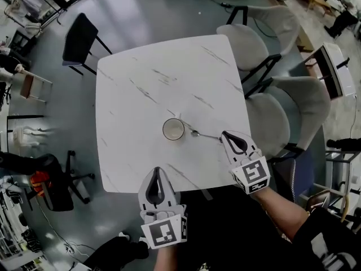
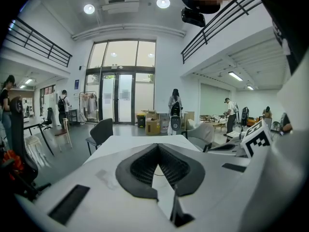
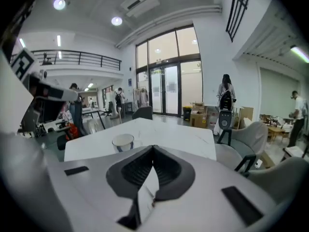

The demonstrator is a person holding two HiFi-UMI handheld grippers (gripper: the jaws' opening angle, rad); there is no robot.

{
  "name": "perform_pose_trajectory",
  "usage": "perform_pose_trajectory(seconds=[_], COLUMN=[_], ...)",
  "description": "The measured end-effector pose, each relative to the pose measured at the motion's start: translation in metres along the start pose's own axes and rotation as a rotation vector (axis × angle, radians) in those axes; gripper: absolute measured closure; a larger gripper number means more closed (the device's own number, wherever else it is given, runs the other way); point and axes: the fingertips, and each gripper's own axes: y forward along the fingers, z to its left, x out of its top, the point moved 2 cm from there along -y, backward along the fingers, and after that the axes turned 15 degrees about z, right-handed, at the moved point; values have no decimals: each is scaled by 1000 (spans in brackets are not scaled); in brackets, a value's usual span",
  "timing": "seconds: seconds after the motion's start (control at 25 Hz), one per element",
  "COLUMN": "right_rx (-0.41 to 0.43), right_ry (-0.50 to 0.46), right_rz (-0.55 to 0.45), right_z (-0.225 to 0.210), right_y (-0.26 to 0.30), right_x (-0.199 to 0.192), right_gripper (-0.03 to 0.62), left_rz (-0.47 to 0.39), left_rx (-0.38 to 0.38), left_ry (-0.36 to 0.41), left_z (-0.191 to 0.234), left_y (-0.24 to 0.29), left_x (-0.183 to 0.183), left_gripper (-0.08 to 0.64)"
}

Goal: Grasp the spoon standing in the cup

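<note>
Silver and thin, the spoon [image 1: 206, 135] is not in the cup [image 1: 173, 129]. It is just to the right of the cup, over the white table [image 1: 141, 83]. Its round end is near the cup, and its handle runs to the tip of the right tool [image 1: 224, 134].

What could go wrong? The tool seems to have only the very end of the handle. That is a tiny bit to hold. The spoon is long, so I think it could tip down, twist or slip out. A quick move or a shake could make it drop on the table or bang the cup. I cannot tell if the round end rests on the table or hangs above it.

The right tool is closed all the way. From above, it looks like it pinches the handle end. The right gripper view shows its two pads pressed together at the tip. No spoon shows there, so the hold is not sure. The left tool [image 1: 157, 170] is closed too, with nothing in it. It sits at the near edge of the table.
</note>
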Motion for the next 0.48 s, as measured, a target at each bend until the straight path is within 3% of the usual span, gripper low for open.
perform_pose_trajectory(seconds=[0.24,0.48], right_rx=[43,77], right_ry=[14,46], right_rz=[-184,-287], right_z=[0,-3], right_y=[-46,-92], right_x=[52,79], right_gripper=[529,529], left_rz=[-50,-143], left_rx=[30,50], left_ry=[6,19], left_z=[-7,-9], left_y=[-13,-29], left_x=[10,43], left_gripper=[552,552])
